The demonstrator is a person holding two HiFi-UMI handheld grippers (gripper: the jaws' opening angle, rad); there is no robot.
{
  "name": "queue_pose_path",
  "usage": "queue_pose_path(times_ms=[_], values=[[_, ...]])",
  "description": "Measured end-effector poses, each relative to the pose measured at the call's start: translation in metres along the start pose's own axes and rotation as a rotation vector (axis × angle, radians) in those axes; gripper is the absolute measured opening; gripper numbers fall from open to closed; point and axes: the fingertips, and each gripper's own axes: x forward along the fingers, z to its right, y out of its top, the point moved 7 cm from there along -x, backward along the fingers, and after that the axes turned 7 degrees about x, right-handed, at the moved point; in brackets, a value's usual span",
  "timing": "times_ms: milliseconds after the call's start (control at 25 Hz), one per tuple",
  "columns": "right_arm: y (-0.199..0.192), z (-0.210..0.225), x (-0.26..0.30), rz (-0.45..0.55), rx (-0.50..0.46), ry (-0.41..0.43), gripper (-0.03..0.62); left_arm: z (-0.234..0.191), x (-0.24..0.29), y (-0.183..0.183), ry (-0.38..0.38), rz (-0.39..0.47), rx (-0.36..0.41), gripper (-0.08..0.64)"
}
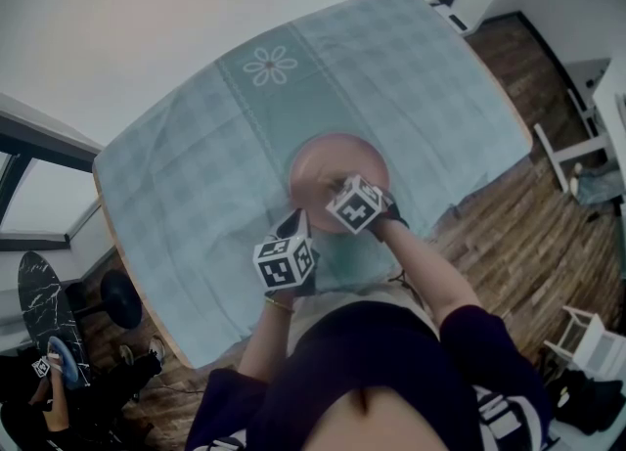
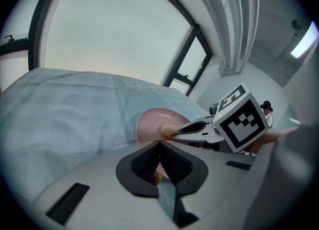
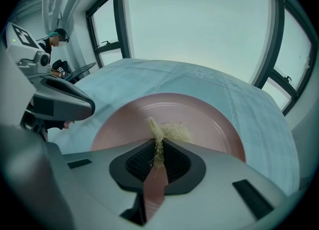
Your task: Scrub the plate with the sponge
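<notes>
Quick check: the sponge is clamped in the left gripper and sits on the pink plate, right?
The gripper is wrong. The sponge is clamped in the right gripper, whose jaws are closed on it, as the right gripper view shows. The rest holds: it sits on the pink plate.

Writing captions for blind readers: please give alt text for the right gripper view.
The right tool clamps a straw-coloured fibrous sponge over a pink plate on a pale checked tablecloth. The left tool sits at the view's left edge; large windows behind.
</notes>
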Motion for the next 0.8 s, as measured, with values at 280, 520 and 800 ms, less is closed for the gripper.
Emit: queue_pose_path(times_ms=[280, 520, 800], values=[[-0.007, -0.016, -0.017, 0.023, 0.0, 0.025, 0.041, 0.005, -0.009, -0.004, -0.004, 0.01, 0.014, 0.009], [-0.014, -0.027, -0.04, 0.077, 0.018, 0.027, 0.041, 0.016, -0.019, -0.008, -0.008, 0.021, 0.031, 0.009], [-0.03, -0.037, -0.069, 0.146, 0.077, -0.017, 0.041, 0.026, -0.035, -0.018, -0.003, 0.035, 0.043, 0.009]])
